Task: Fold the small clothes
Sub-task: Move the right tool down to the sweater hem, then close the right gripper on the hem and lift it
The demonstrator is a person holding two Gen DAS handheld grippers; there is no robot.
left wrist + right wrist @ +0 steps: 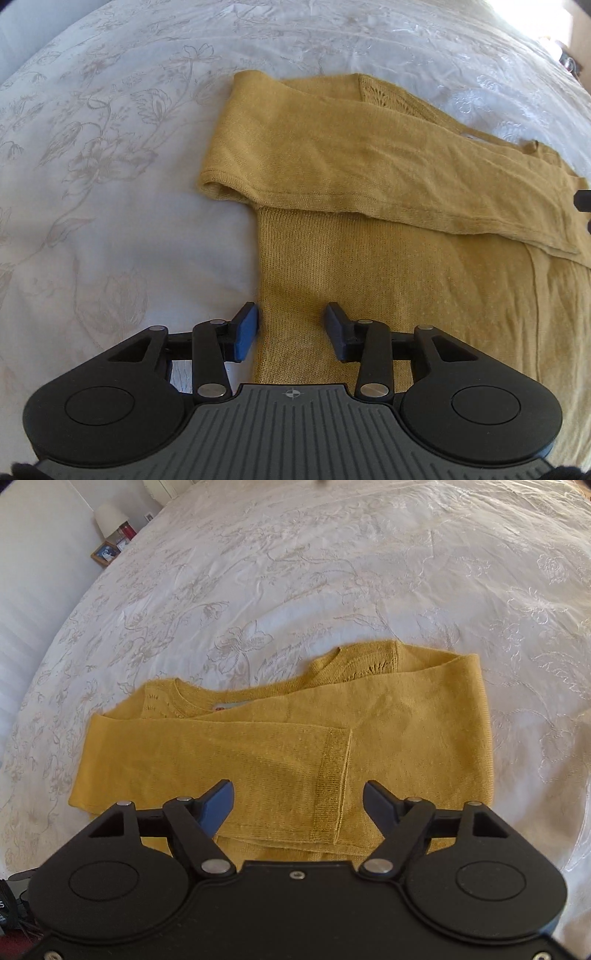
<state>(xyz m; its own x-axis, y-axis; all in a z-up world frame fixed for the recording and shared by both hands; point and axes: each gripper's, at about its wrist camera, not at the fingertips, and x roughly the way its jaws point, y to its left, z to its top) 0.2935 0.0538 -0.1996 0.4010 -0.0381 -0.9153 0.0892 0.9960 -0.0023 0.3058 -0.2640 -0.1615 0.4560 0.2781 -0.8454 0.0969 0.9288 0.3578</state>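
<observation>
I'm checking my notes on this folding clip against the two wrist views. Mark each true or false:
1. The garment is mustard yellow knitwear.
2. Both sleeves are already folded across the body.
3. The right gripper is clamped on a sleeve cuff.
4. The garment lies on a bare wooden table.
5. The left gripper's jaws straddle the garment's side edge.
1. True: the sweater is mustard yellow knit.
2. True: both sleeves lie across its body; one cuff ends near the middle.
3. False: the right gripper is open above the cuff, gripping nothing.
4. False: it lies on a white floral bedspread.
5. True: the left gripper is open, one finger on each side of the garment's edge.
</observation>
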